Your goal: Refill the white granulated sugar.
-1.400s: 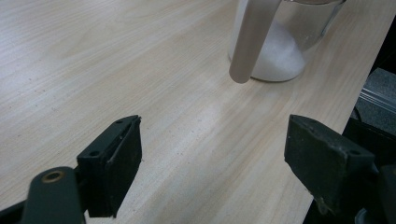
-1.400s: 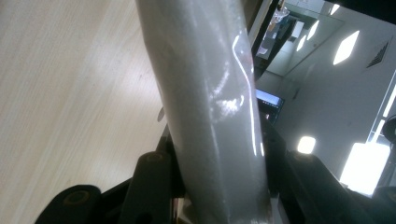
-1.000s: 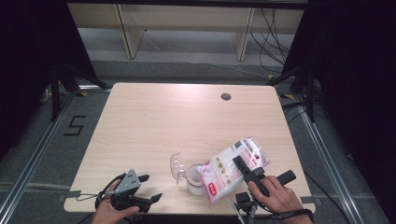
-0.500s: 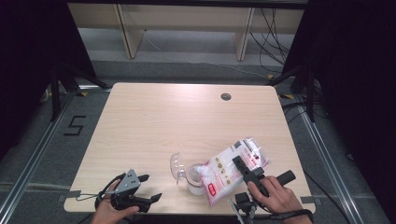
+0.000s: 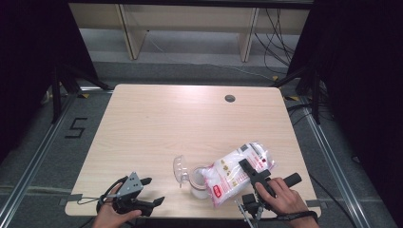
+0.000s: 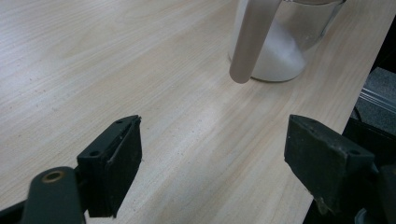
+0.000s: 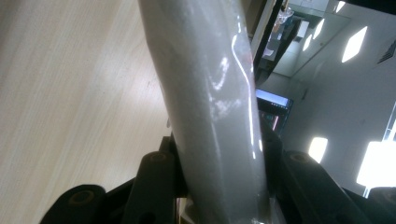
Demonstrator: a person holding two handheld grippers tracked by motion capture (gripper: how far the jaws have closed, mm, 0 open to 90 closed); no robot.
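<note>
The right gripper (image 5: 247,170) is clamped on a plastic bag (image 5: 236,172) of white grains, its two black jaws pressing the bag from either side; in the right gripper view the bag (image 7: 212,102) rises as a pale, glossy column straight up from between the jaws. The jaws have just been closing a little further, with the bag between them. In the high view the person's right hand (image 5: 280,197) wraps the handle at the near right edge of the table (image 5: 157,118), and the gripper points away and to the left.

The bag lies tilted, its long axis running from the far right, where its printed end (image 5: 256,152) sits higher, down to the near left, where its lower end, with a red label (image 5: 217,192), hangs over a clear glass jar (image 5: 197,183). The jar stands upright near the table's front edge, with white grains heaped in its bottom (image 6: 280,58). Its hinged lid (image 5: 179,168) stands swung open at its left side.

The left gripper (image 5: 149,192) rests at the near left corner of the table, held in the left hand (image 5: 114,214), jaws spread wide with bare wood between them. It points to the right toward the jar, well apart from it. In the left gripper view, the jar (image 6: 299,32) sits ahead beyond the open jaws.
</note>
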